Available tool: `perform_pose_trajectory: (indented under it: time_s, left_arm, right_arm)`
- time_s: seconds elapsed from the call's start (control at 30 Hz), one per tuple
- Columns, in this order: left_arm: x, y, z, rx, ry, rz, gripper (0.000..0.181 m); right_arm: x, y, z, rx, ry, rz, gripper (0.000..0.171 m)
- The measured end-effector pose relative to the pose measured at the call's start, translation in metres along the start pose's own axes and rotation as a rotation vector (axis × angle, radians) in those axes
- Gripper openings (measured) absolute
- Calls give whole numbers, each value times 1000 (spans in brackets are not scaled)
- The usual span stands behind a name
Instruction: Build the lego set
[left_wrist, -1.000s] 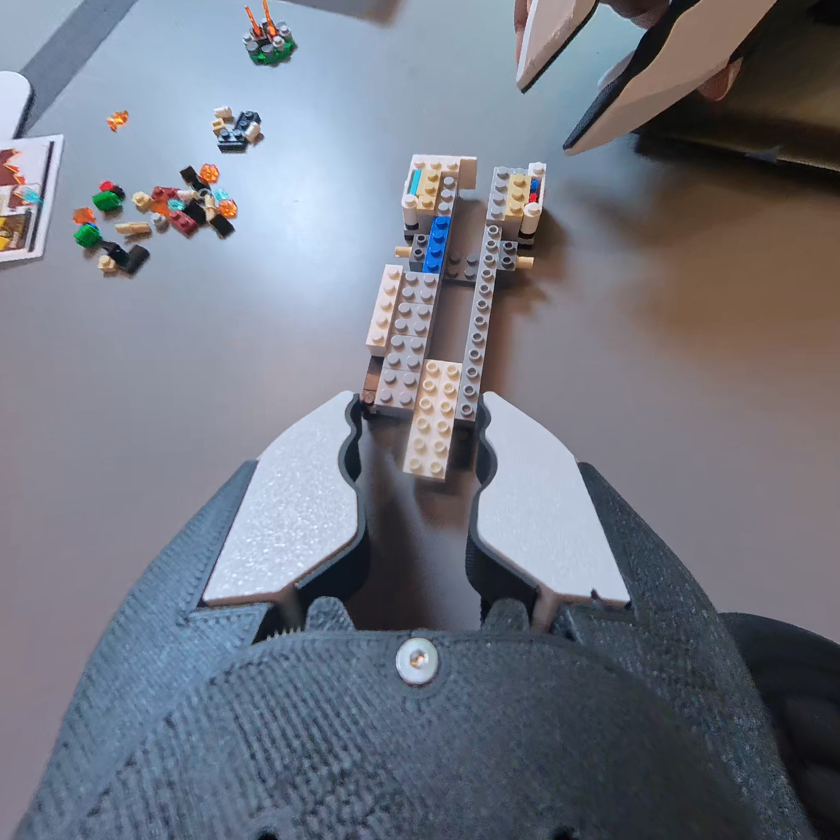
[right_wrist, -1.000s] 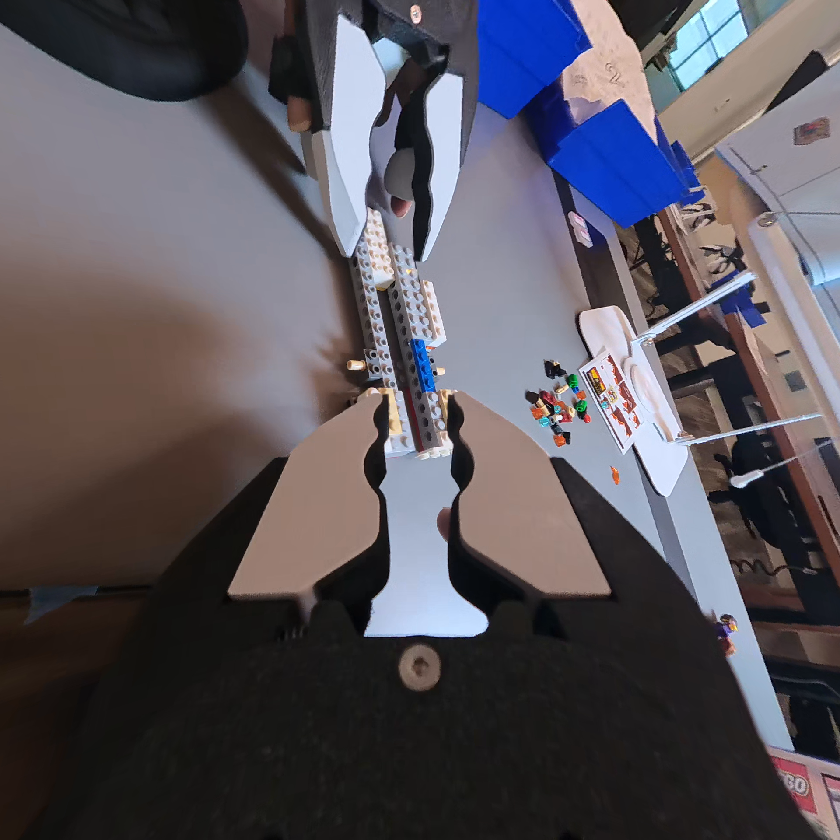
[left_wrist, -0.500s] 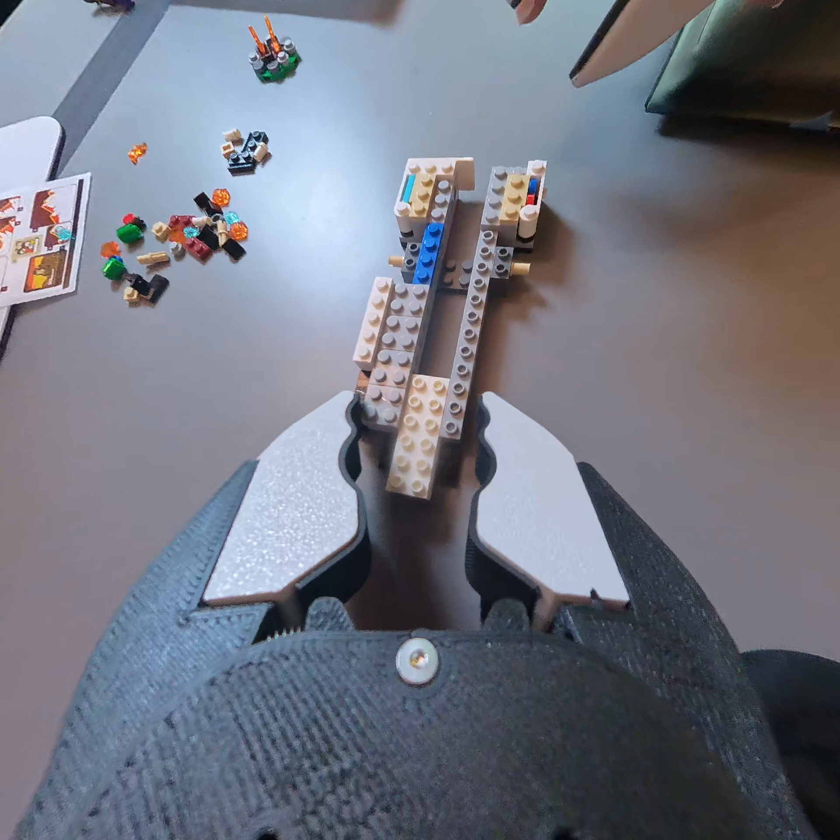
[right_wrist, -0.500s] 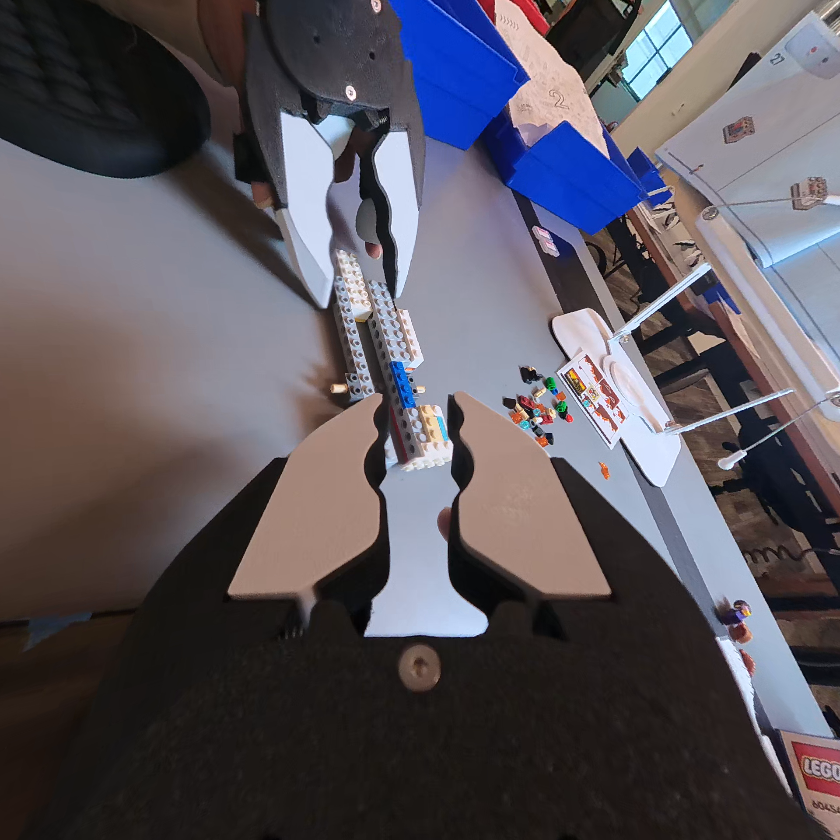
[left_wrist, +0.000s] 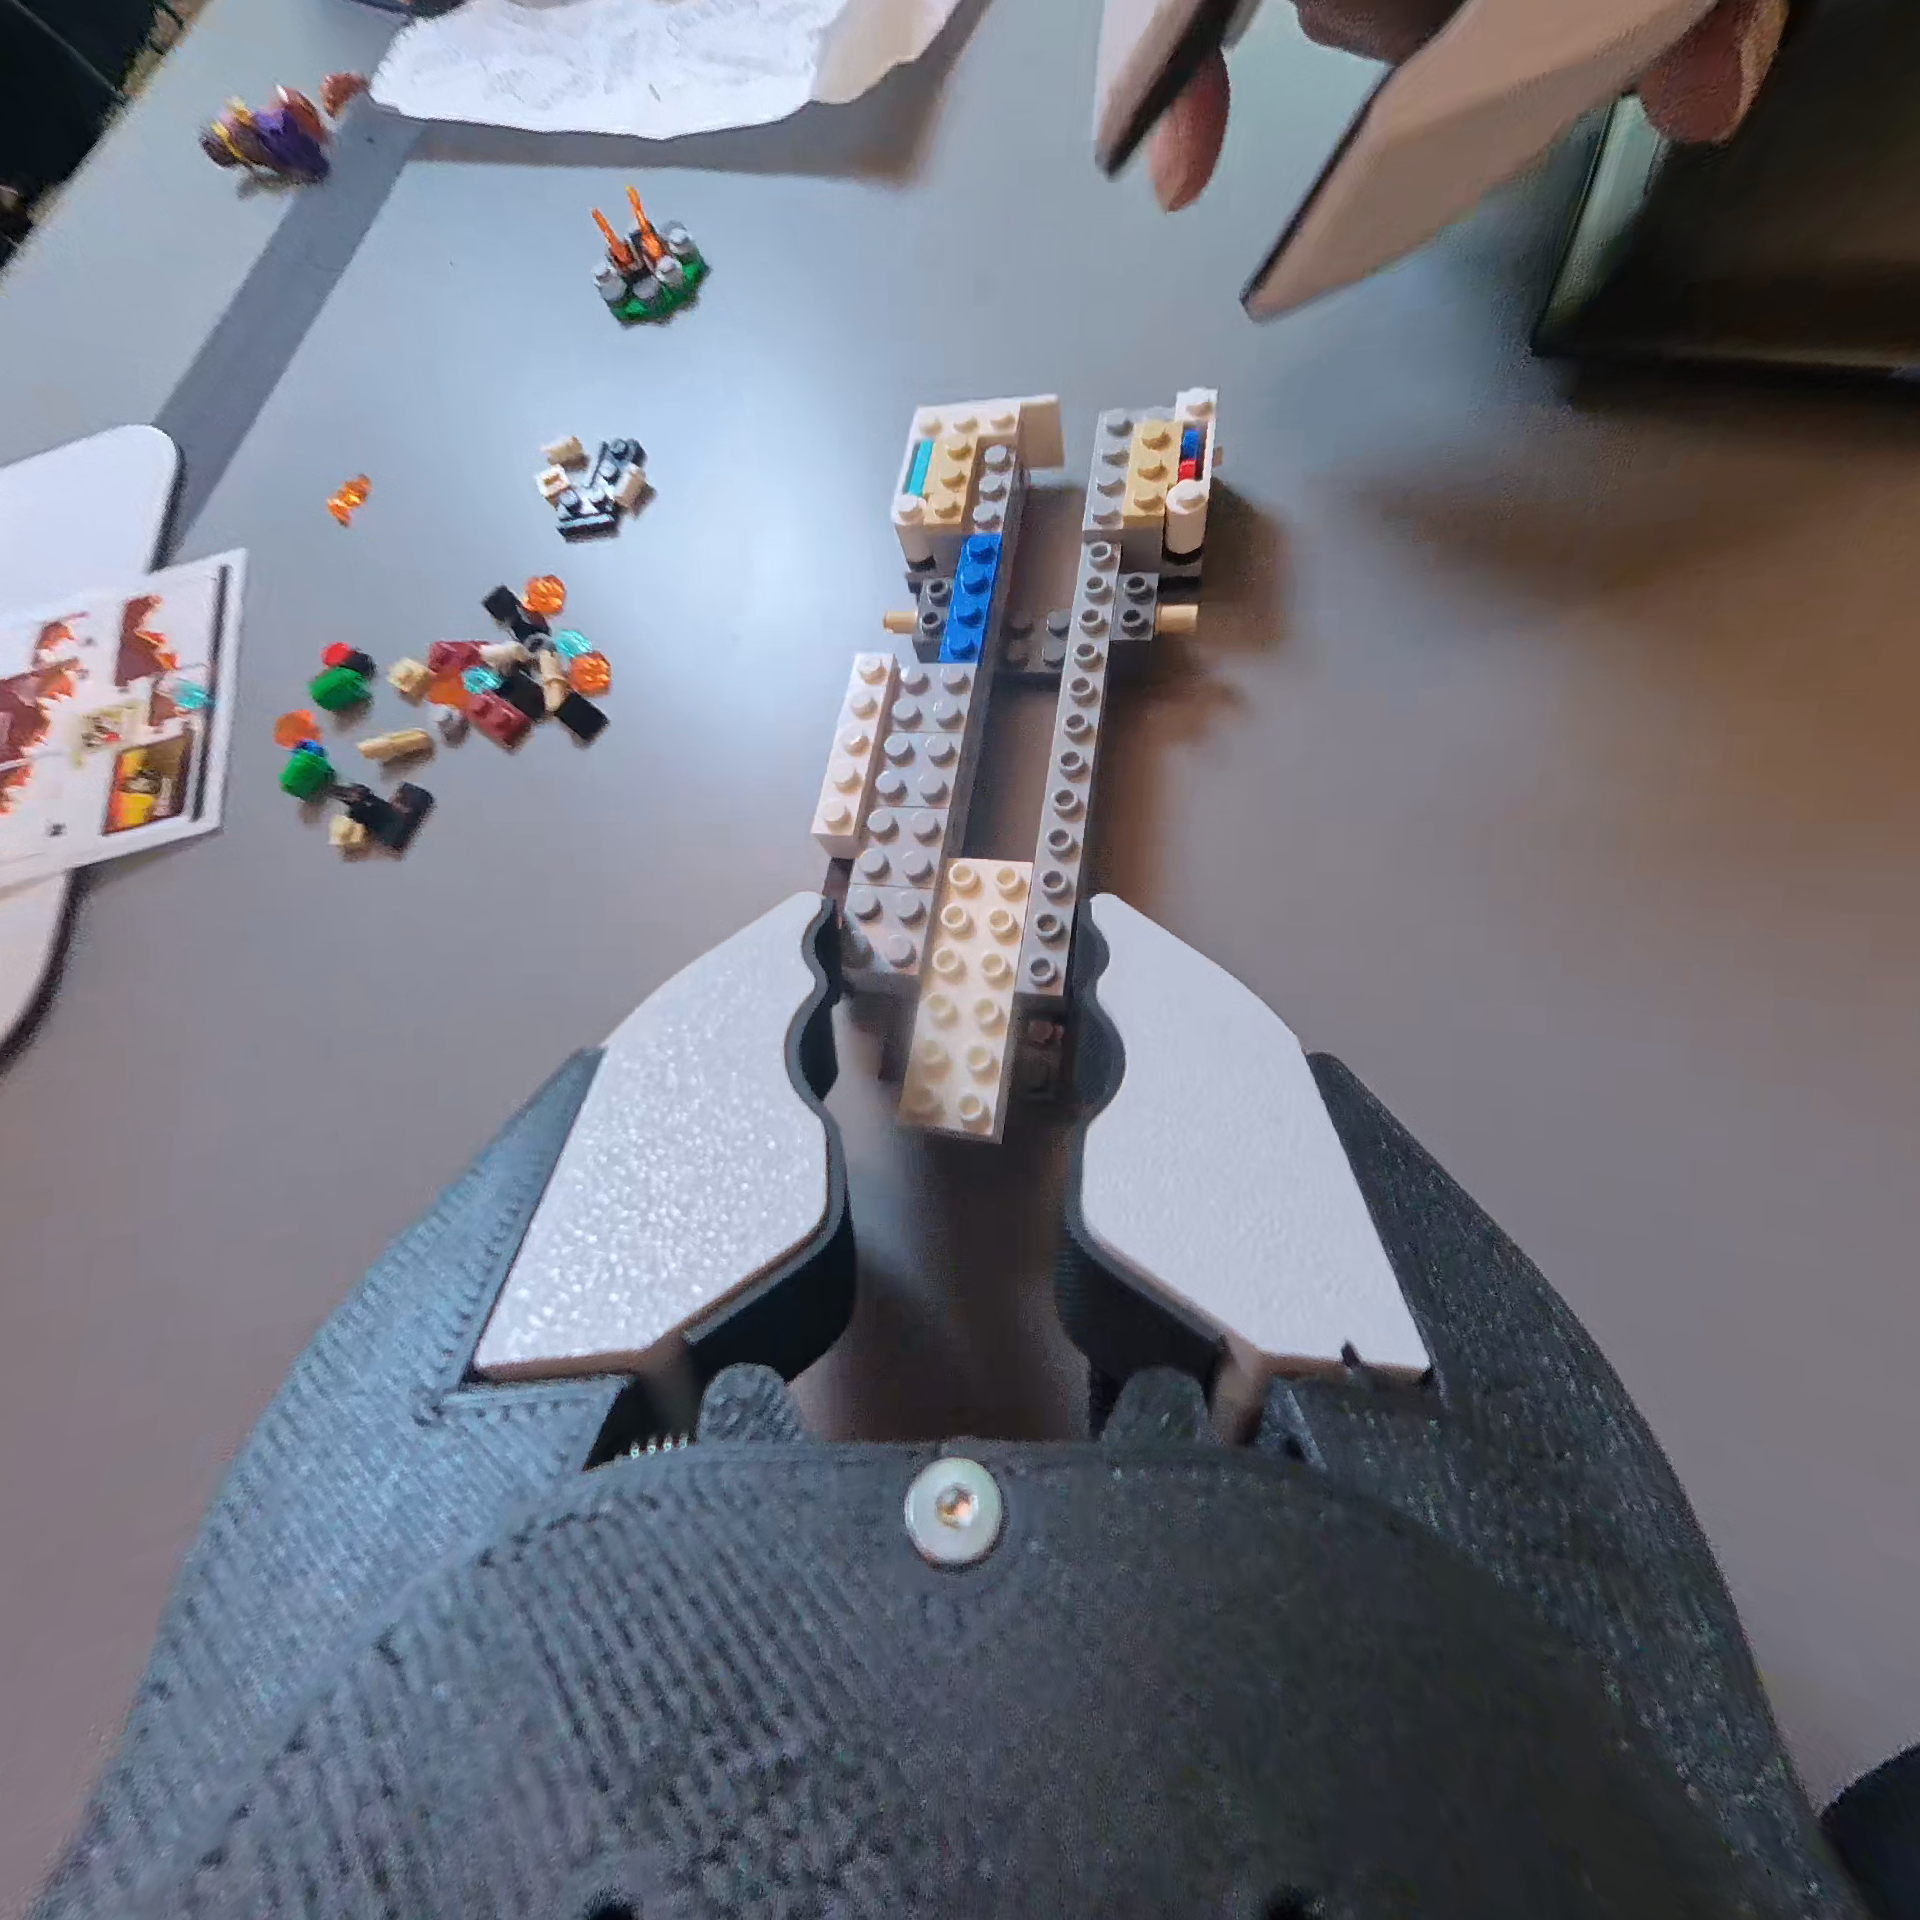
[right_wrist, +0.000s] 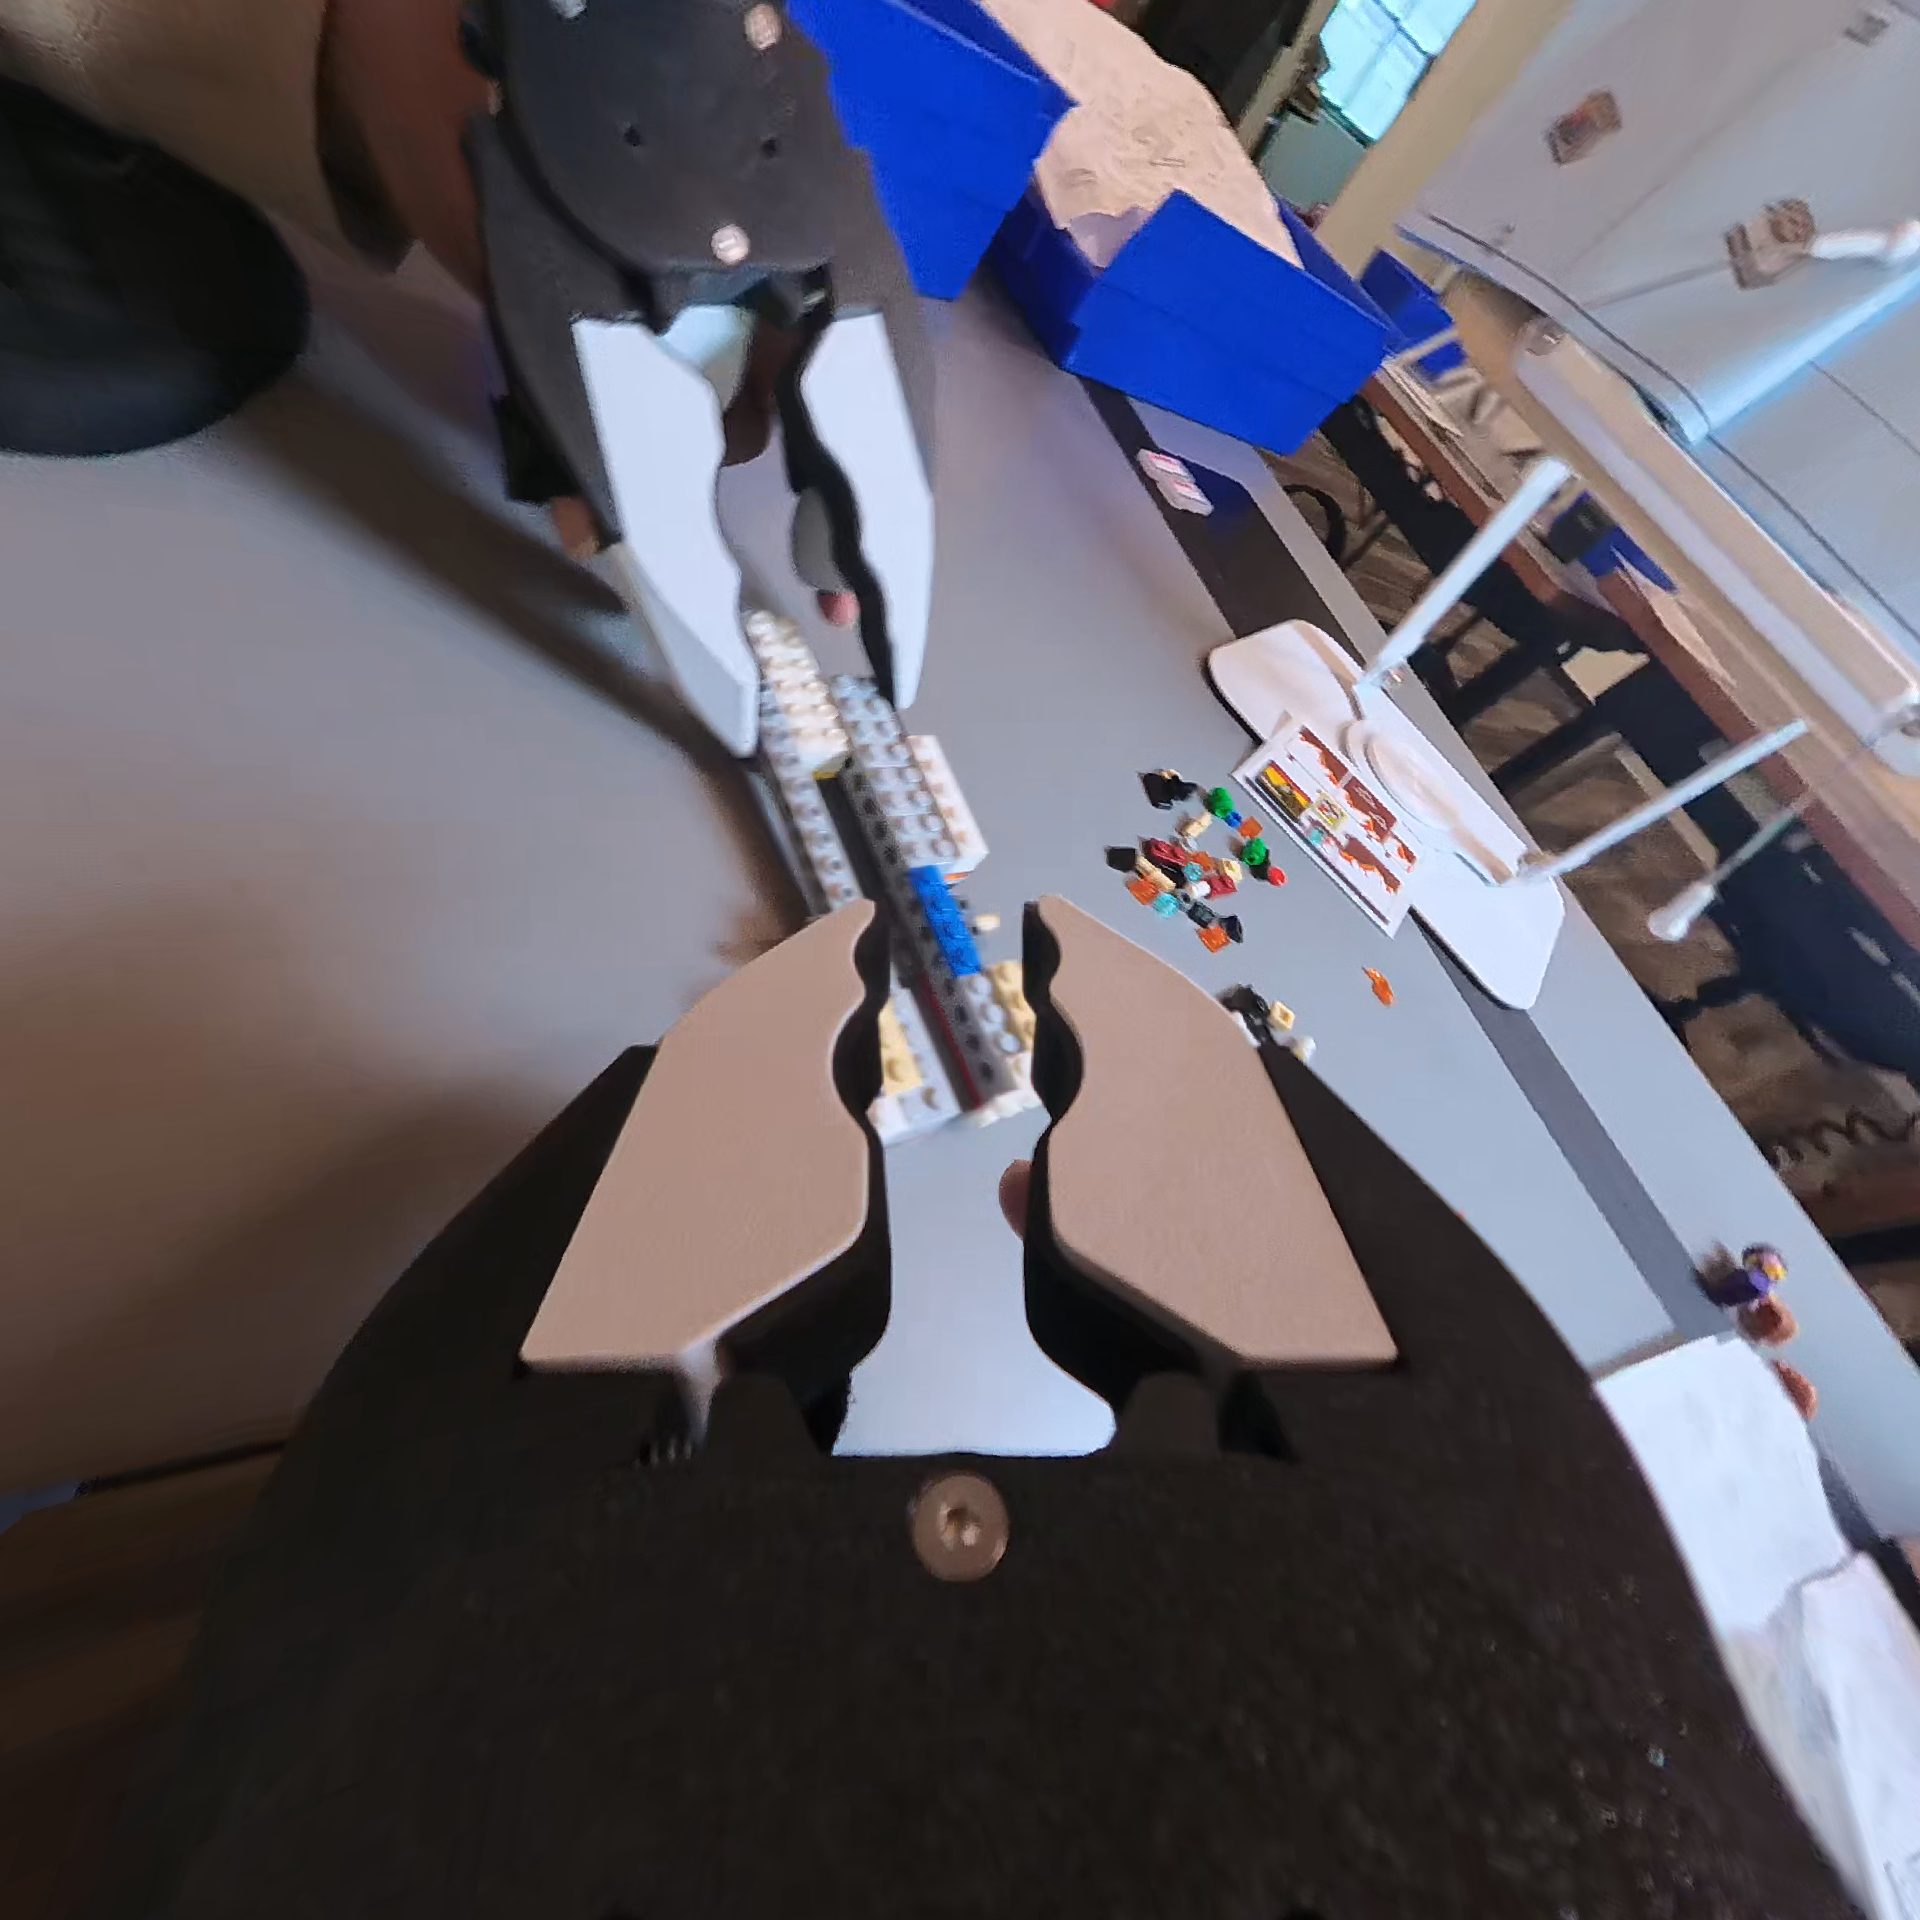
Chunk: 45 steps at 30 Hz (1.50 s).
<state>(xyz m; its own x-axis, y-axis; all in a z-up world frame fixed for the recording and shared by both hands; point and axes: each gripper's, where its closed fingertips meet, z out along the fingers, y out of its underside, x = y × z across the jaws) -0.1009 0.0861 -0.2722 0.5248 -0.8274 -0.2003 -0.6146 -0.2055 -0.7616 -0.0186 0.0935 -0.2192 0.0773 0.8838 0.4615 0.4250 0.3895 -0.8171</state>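
Lego build (left_wrist: 977, 727) unmoved, left gripper (left_wrist: 956, 925) still straddling, right gripper (right_wrist: 951, 920) returned

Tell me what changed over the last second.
The left tool eased forward, so the near end of the lego build now sits between its open fingers. The right tool pulled back, then returned toward the far end, open and empty. The build and the loose pieces stayed put.

Blue bins (right_wrist: 1195, 301) stand at the far edge of the grey table (right_wrist: 312, 831), with crumpled white paper (left_wrist: 623, 62) lying near them.
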Motion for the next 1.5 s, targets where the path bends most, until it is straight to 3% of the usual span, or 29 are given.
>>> perform_pose_trajectory:
  time_s: [0.07,0.17,0.3,0.53,0.73,0.9,1.13,1.37,1.5]
  left_arm:
    - [0,3,0,18,11,-21,44]
    - [-4,-10,-17,134,5,-90,59]
    - [-22,-27,-47,327,-75,-176,57]
    - [-48,-50,-83,482,-264,-172,12]
    - [-72,-46,-111,534,-426,-204,1]
    - [-84,-36,-120,577,-449,-267,3]
    - [-94,-26,-123,617,-448,-322,10]
    - [-99,-25,-125,652,-435,-351,13]
    - [-102,-24,-139,768,-393,-422,17]
  right_arm:
    - [10,3,-1,3,37,64,24]
    - [26,7,-3,14,103,123,26]
    - [42,9,-6,39,180,184,29]
    - [68,19,-10,34,332,118,33]
    - [128,-15,-4,116,452,230,34]
    - [218,-62,34,153,502,312,43]
    - [335,-52,83,-1,671,216,64]
    - [354,-50,101,13,713,171,65]
    - [355,-44,107,9,705,201,67]
